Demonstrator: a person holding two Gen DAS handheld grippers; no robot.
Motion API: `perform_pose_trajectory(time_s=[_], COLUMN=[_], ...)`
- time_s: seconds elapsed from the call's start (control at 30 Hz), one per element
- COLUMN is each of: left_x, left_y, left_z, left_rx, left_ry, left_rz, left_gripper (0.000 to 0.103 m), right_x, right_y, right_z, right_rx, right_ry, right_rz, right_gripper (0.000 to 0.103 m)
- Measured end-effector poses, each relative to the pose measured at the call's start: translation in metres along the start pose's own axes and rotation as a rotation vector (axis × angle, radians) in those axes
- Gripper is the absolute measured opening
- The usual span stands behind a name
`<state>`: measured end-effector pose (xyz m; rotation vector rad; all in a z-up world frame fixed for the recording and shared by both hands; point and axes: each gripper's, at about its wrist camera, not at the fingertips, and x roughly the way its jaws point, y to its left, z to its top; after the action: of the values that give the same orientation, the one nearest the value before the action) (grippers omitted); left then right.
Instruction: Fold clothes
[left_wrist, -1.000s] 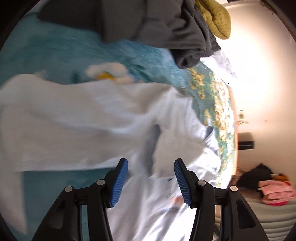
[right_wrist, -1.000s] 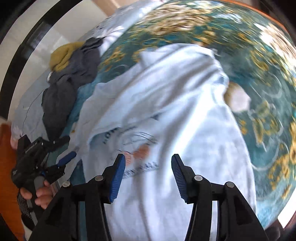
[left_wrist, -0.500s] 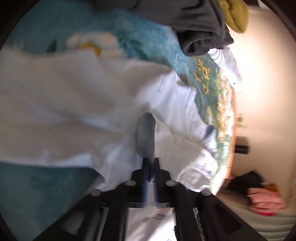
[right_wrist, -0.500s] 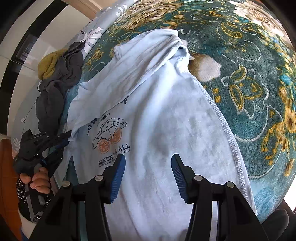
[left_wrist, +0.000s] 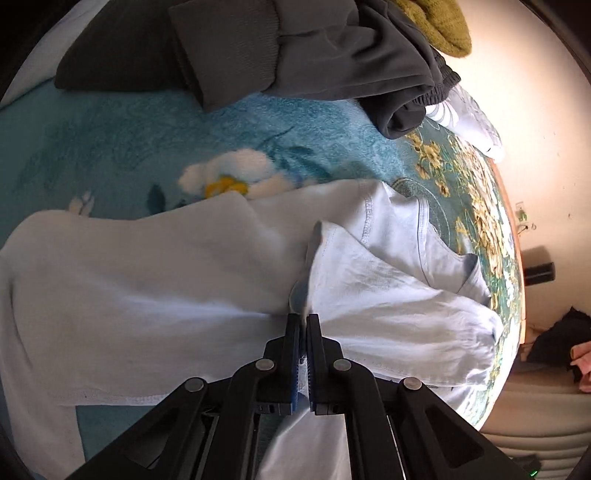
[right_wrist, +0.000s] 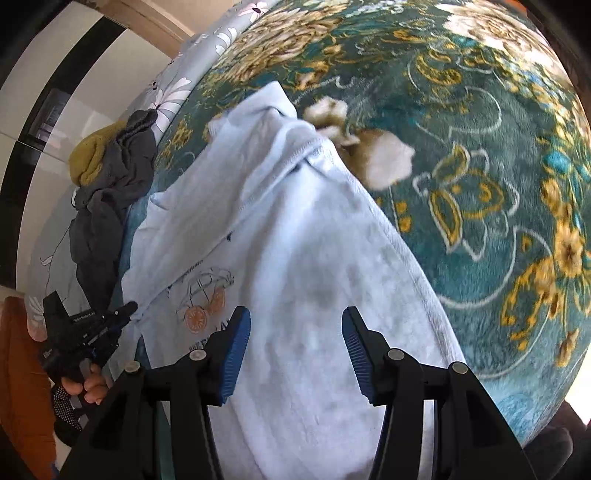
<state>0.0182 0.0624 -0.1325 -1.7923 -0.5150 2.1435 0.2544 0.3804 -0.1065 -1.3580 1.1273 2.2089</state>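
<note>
While your left claw (left_wrist: 303, 325) was clenched on a raised fold of the pale blue T-shirt (left_wrist: 155, 295), your right claw (right_wrist: 295, 345) hung released above the shirt's back panel. That shirt lay spread on the teal floral blanket (right_wrist: 480, 166), its car print (right_wrist: 205, 295) partly showing. Farther off sat a grey garment (left_wrist: 295, 48) and a mustard knit (left_wrist: 439, 26).

I'm working in a home bedroom. Under me is a bed covered by a plush teal floral blanket (right_wrist: 480, 206), with a daisy-print sheet (right_wrist: 173, 92) showing at its edge. Loose laundry sits on it: a dark grey garment (left_wrist: 295, 48) and a mustard knit (left_wrist: 439, 26). Beyond the bed I see a plain cream wall (left_wrist: 535, 129) and more heaped clothes (left_wrist: 561, 339).
</note>
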Motion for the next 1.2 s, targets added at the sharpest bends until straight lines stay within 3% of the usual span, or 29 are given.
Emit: perform_pose_trajectory(time_s=[0.23,0.43,0.57,0.67,0.73,0.77,0.8,0.9,0.97,1.1,1.2], left_x=[0.003,-0.002,-0.033,-0.028,-0.022,-0.02,-0.017,0.02,0.053,0.105,0.142], left_y=[-0.005,0.003,-0.015,-0.069,-0.106,-0.125,-0.143,-0.207,-0.242,-0.293,-0.305], left_z=[0.002,-0.004,-0.011,0.0,0.007,0.011,0.015,0.025,0.033,0.038,0.037], left_rx=[0.019,0.0,0.063,0.176,0.252,0.29,0.328,0.414,0.429,0.475,0.461], left_ry=[0.019,0.041,-0.014,0.005,0.02,0.027,0.035,0.161,0.251,0.341,0.439], left_rz=[0.022,0.042,0.119,0.035,-0.027,-0.058,-0.09,-0.208,-0.25,-0.217,-0.195], left_gripper=[0.006,0.008,0.009,0.014,0.027,0.04,0.045,0.053,0.053,0.054,0.055], right_x=[0.0,0.001,0.004,0.012,0.017,0.019,0.022,0.028,0.028,0.032,0.029], right_y=[0.019,-0.015,-0.022,-0.019,-0.019,-0.018,-0.018,-0.014,-0.01,-0.007,-0.01], right_z=[0.067,0.079,0.078,0.073,0.064,0.061,0.059,0.057,0.06,0.069,0.071], right_rx=[-0.052,0.021,-0.004,-0.044,-0.075,-0.092,-0.112,-0.155,-0.177,-0.212,-0.237], right_ry=[-0.094,-0.093,-0.09,-0.084,-0.08,-0.079,-0.077,-0.091,-0.118,-0.146,-0.177], right_rz=[-0.024,-0.067,-0.065,-0.063,-0.08,-0.099,-0.116,-0.153,-0.152,-0.156,-0.187], right_gripper=[0.053,0.053,0.053,0.053,0.053,0.053,0.053,0.053,0.053,0.053,0.053])
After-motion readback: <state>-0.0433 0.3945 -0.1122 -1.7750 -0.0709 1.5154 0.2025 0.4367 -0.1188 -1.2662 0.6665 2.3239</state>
